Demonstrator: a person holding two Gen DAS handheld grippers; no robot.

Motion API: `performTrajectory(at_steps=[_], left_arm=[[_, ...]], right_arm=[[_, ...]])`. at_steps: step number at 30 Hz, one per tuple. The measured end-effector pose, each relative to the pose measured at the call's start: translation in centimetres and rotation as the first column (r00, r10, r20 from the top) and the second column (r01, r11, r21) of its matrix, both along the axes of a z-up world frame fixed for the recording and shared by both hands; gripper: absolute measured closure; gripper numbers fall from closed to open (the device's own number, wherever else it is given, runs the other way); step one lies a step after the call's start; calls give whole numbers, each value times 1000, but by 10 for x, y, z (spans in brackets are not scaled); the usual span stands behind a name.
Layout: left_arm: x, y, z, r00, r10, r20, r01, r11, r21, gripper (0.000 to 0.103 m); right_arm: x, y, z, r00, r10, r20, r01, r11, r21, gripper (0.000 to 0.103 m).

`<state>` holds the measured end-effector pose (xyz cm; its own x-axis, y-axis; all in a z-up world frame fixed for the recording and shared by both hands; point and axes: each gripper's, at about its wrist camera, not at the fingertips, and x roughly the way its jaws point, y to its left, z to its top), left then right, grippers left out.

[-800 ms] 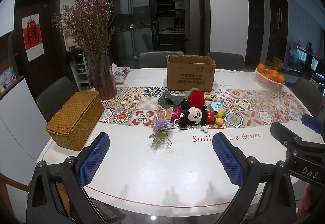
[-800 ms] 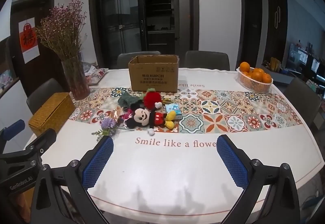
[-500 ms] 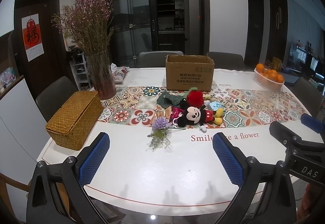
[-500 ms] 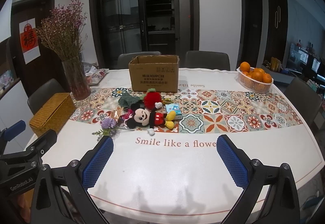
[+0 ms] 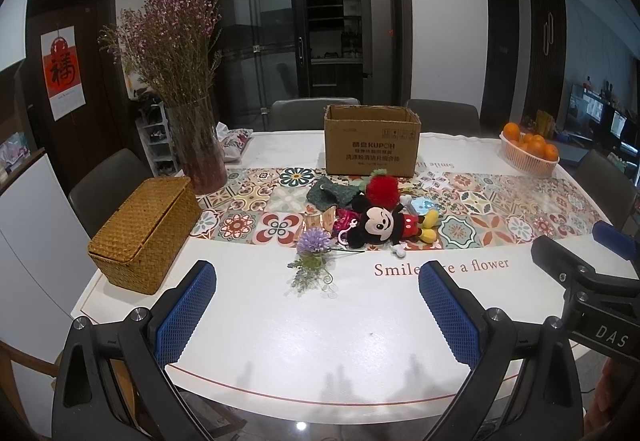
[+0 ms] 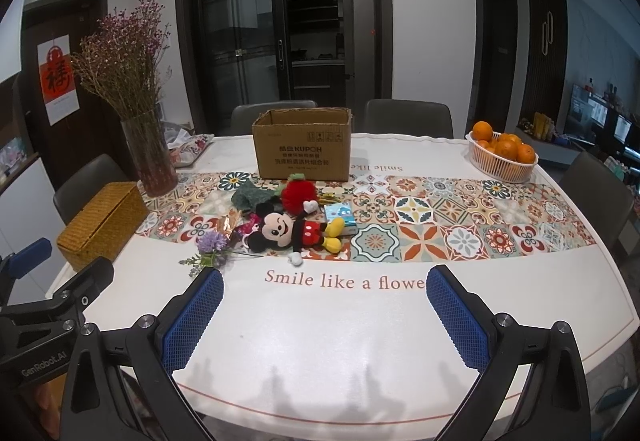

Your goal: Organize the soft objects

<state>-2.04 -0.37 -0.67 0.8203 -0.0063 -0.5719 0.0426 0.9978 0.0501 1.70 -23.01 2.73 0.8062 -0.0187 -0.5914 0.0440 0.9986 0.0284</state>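
Note:
A mouse plush toy (image 5: pixel 384 223) (image 6: pixel 292 229) lies on the patterned runner in the middle of the table. Behind it sit a red pompom (image 5: pixel 382 189) (image 6: pixel 299 193) and a dark green knitted piece (image 5: pixel 330 193) (image 6: pixel 248 195). A purple artificial flower (image 5: pixel 314 245) (image 6: pixel 212 243), a pink shiny item (image 5: pixel 345 219) and a small blue tissue pack (image 6: pixel 340 215) lie beside it. An open cardboard box (image 5: pixel 372 145) (image 6: pixel 302 143) stands behind the pile. My left gripper (image 5: pixel 316 315) and right gripper (image 6: pixel 324 315) hover open over the near table edge, nothing between their fingers.
A woven wicker box (image 5: pixel 146 233) (image 6: pixel 102 225) sits at the left edge, with a glass vase of dried flowers (image 5: pixel 196 145) (image 6: pixel 150 157) behind it. A white basket of oranges (image 5: pixel 528 153) (image 6: pixel 502 157) stands at the far right. Grey chairs ring the table.
Both views have shifted only slightly; the objects on the table have not moved and both grippers stay open.

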Motion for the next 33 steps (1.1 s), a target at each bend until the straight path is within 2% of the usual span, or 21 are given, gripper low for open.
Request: performTrajectory(at_steps=[33], left_arm=[[16,6,-3,1000,1,-26,-1,1000,-14,0]], right_arm=[[14,2,-4,1000,7,-22,-7,1000,9,0]])
